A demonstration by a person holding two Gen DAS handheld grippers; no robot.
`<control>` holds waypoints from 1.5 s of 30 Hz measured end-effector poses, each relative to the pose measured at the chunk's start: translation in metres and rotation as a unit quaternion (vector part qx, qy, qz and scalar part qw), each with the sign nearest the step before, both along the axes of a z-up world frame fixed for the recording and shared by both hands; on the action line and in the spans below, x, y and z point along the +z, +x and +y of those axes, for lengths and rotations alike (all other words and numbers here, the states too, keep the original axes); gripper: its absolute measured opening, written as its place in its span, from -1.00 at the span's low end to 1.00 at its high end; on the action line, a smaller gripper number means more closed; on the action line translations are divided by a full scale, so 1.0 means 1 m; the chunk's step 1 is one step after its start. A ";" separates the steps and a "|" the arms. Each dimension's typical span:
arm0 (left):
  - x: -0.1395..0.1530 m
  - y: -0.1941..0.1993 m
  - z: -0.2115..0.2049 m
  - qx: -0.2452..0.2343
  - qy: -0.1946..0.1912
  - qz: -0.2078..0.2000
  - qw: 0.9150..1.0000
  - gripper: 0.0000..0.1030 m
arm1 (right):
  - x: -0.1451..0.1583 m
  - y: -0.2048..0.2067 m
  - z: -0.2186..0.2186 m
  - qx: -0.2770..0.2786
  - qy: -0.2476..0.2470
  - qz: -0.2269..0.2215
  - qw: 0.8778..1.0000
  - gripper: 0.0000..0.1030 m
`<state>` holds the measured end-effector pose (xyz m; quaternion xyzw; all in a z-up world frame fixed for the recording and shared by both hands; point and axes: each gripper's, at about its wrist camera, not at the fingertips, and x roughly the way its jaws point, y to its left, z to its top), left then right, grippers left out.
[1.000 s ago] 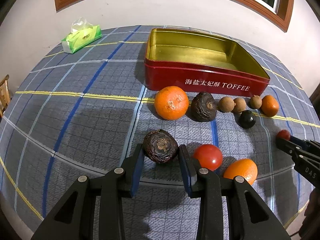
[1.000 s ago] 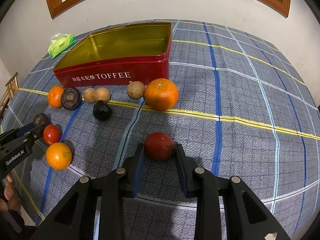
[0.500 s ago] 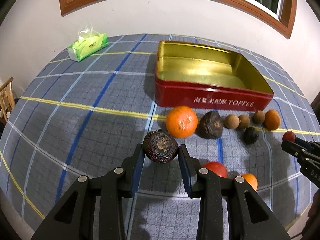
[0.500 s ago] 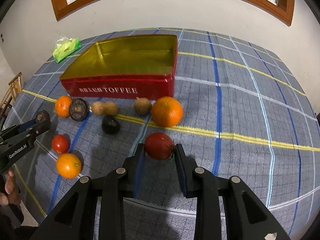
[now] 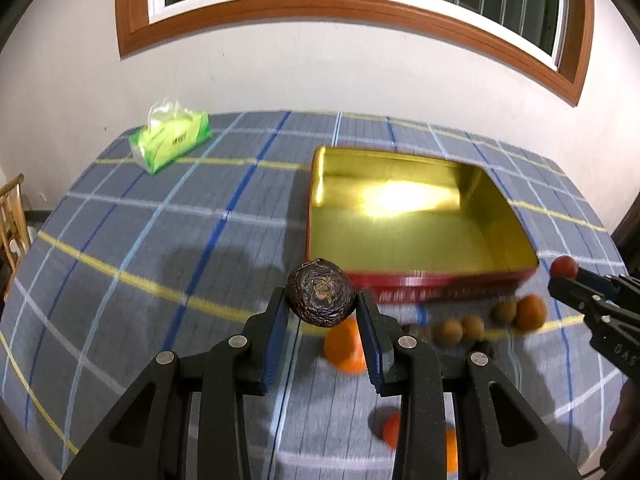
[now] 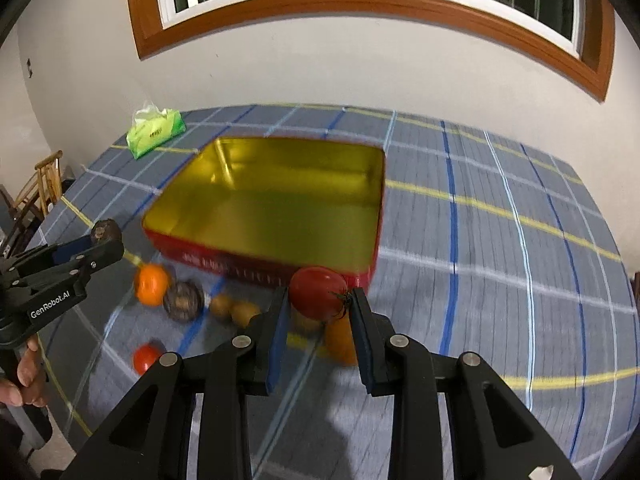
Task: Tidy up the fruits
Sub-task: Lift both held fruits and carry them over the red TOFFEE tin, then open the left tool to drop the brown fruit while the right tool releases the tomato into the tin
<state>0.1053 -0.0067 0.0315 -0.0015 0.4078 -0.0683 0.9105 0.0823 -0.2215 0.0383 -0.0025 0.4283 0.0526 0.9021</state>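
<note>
My left gripper is shut on a dark wrinkled fruit and holds it in the air before the near wall of the red toffee tin. My right gripper is shut on a red tomato, raised near the tin's front right corner. The tin's gold inside holds nothing. On the cloth below lie an orange, small brown fruits, a small orange, another wrinkled fruit and a tomato. Each gripper shows in the other's view, the right one and the left one.
A green tissue pack lies at the table's far left. The blue plaid cloth covers the table. A wooden chair stands off the left edge. A white wall with a window rises behind the table.
Both grippers have lifted with their fruits and moved toward the tin. The fruits on the cloth now lie lower in both views.
</note>
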 end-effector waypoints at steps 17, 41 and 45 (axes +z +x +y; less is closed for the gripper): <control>-0.010 0.071 -0.030 -0.032 0.014 0.012 0.999 -0.30 | -0.031 0.068 0.012 0.011 -0.020 0.040 0.999 -0.46; -0.042 0.093 -0.041 -0.046 0.028 0.051 0.997 -0.30 | -0.047 0.076 0.014 -0.006 -0.021 0.062 0.998 -0.44; -0.043 0.093 -0.044 -0.049 0.033 0.055 0.997 -0.30 | -0.047 0.074 0.015 -0.011 -0.024 0.063 0.998 -0.44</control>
